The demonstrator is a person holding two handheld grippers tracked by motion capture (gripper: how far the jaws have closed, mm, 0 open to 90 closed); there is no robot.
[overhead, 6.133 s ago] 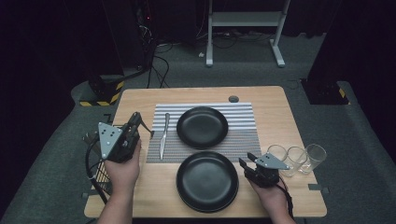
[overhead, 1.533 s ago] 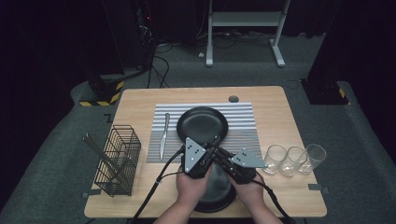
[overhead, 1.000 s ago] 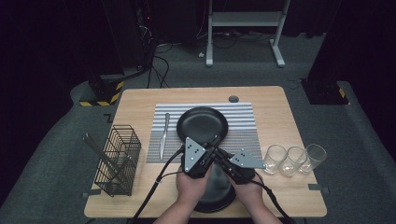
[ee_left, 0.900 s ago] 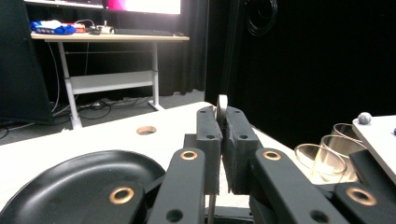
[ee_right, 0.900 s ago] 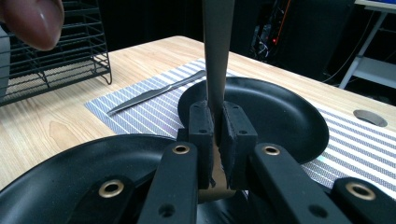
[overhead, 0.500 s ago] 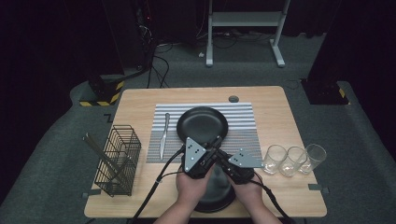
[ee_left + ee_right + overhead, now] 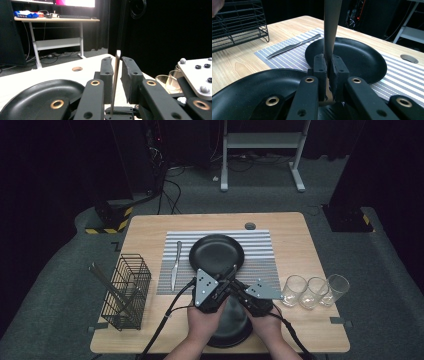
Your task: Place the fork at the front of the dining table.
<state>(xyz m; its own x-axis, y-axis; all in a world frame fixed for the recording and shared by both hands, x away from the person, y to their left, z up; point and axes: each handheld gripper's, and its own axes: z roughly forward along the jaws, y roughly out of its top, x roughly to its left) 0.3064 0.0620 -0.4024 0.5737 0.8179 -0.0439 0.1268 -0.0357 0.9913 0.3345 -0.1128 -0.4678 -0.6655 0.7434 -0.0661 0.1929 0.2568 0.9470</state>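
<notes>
Fingers (image 7: 320, 75) of our right gripper (image 7: 327, 71) clamp a flat metal utensil handle (image 7: 331, 27), upright over the near black plate (image 7: 249, 92). Our left gripper (image 7: 118, 75) has just been opening; its pads flank the handle (image 7: 115, 75), the right one visibly clear.

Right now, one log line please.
right claw: shut on thin grey metal utensil | left claw: just opening, utensil between

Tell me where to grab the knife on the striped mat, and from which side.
Come from straight above and close the fingers across the knife near its middle. It lies flat on the striped mat, too thin to take endwise, with the far black plate close beside it.
</notes>
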